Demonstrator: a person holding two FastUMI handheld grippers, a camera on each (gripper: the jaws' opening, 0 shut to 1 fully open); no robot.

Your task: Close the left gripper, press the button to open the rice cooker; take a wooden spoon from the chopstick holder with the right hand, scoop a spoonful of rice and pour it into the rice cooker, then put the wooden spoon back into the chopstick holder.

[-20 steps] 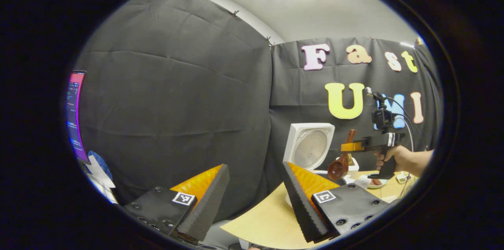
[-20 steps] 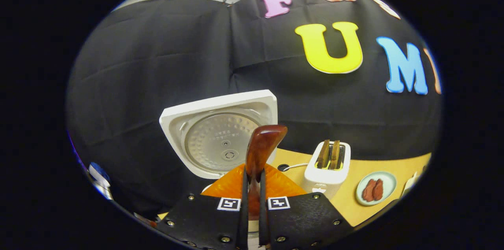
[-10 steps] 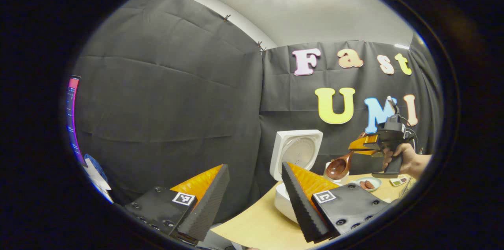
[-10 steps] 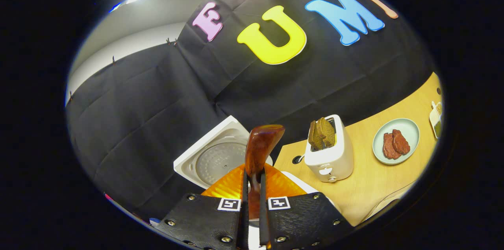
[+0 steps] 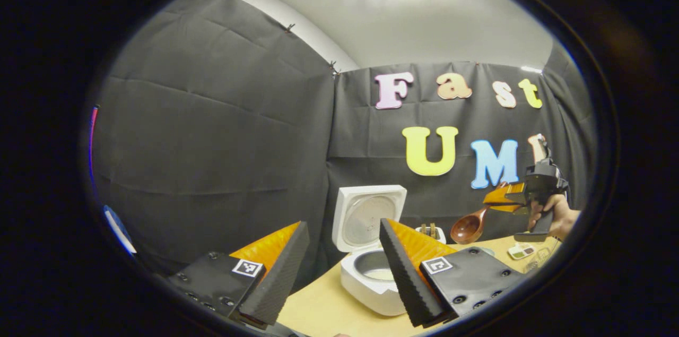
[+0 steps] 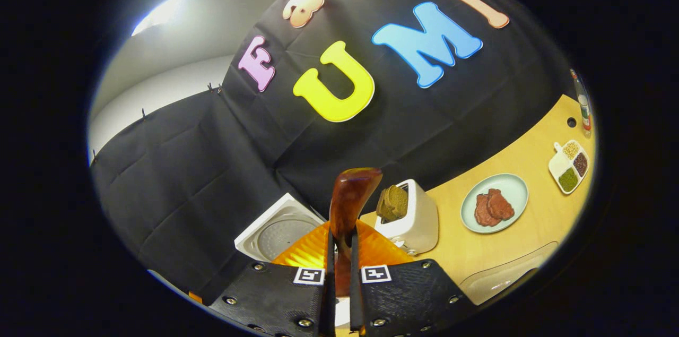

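Rice cooker (image 5: 371, 278) open; wooden spoon (image 5: 469, 227) airborne, tilted.

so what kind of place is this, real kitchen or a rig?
Likely a staged kitchen booth for recording, not a home: black cloth walls, a wooden table with an open rice cooker, a toaster, a plate of meat. The right gripper holds a wooden spoon.

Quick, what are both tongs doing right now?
Left tongs: open, holding nothing.
Right tongs: shut on the reddish-brown wooden spoon.
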